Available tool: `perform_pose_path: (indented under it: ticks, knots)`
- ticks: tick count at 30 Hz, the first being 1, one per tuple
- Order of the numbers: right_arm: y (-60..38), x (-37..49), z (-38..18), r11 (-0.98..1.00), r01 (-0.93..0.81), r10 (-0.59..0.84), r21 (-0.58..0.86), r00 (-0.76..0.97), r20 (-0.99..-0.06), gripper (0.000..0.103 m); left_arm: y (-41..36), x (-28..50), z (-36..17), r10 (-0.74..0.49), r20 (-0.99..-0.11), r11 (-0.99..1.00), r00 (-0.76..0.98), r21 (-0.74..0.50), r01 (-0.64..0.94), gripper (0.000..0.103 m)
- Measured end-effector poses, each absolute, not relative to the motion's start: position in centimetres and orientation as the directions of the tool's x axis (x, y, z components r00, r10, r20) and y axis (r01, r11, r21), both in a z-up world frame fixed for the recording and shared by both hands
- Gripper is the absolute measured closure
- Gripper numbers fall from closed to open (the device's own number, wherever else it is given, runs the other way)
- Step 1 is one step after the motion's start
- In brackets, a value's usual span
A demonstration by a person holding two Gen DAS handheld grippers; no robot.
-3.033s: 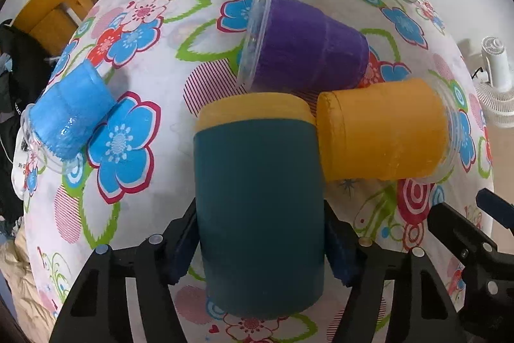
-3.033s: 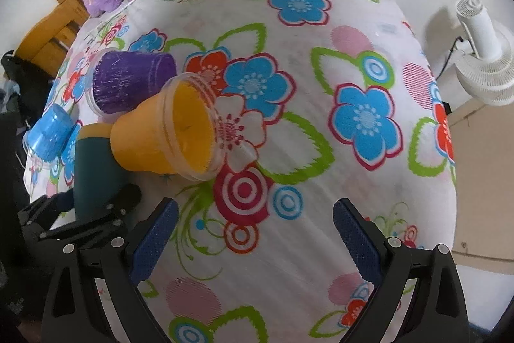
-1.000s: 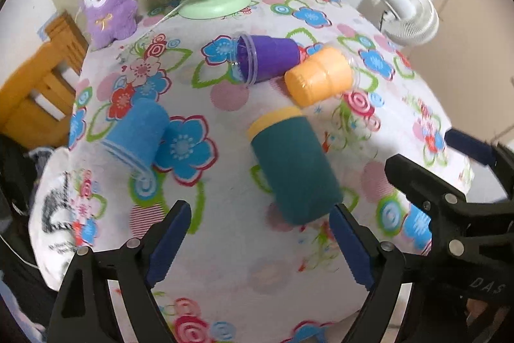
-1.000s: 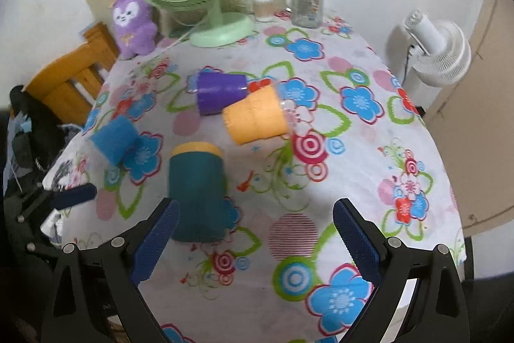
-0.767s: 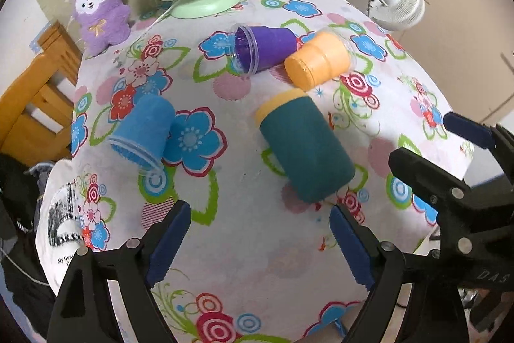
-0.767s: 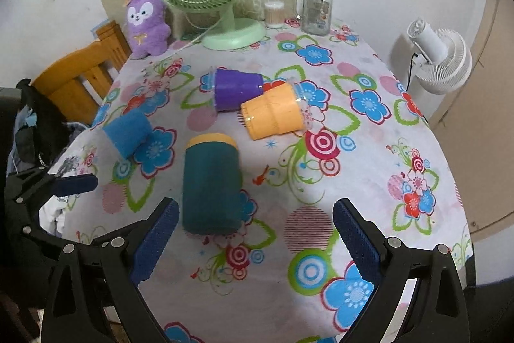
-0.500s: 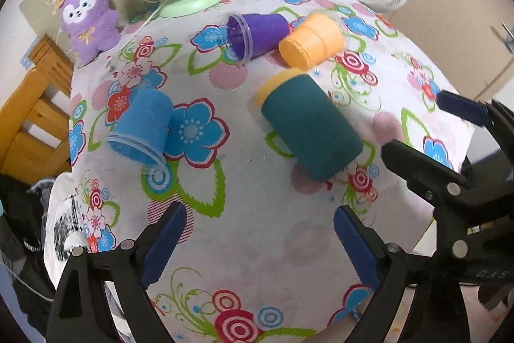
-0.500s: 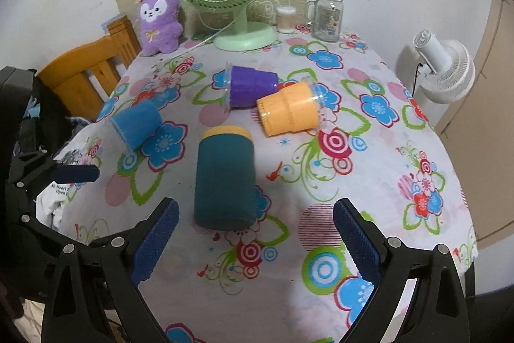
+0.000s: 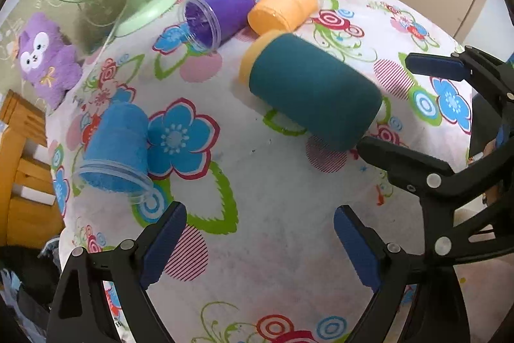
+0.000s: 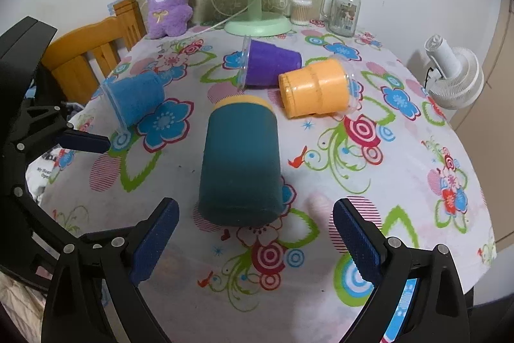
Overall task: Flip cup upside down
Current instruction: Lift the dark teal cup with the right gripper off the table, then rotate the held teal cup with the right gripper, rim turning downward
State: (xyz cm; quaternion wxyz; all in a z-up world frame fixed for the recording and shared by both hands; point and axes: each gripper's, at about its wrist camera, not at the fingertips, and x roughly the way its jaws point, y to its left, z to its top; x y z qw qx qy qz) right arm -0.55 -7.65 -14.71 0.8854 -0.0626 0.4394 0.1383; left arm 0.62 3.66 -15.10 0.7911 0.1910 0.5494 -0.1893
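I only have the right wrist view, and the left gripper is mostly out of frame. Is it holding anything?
Observer: No. The left gripper is open and holds nothing.
Operator: Purple cup is edge-on for me. Anything inside?
Observer: The purple cup shows its open mouth in the left wrist view; it looks empty.
Operator: Teal cup mouth down?
Observer: Probably. The teal cup shows a thin pale rim at its table end, with the yellow end away from the table.
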Motion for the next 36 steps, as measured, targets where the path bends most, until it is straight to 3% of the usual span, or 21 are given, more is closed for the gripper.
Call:
perform_pose_path:
  ticks: [24, 26, 36]
  knots:
    - [-6.5, 0.9, -18.4, 0.966, -0.26, 0.179, 0.009, 0.64, -0.747, 0.023, 4.5, 2.5, -18.0, -0.156, -0.949, 0.846, 0.274, 0.015, 0.533, 0.009]
    - [-6.4, 1.0, -18.5, 0.963, -0.27, 0.19, 0.011, 0.646, -0.74, 0.033, 4.5, 2.6, -18.0, -0.162, -0.95, 0.846, 0.269, 0.007, 0.532, 0.009]
    - [-6.6, 1.0, -18.4, 0.962, -0.268, 0.222, 0.047, 0.673, -0.706, 0.035, 4.1, 2.9, -17.9, -0.152, -0.947, 0.857, 0.285, 0.017, 0.514, 0.009]
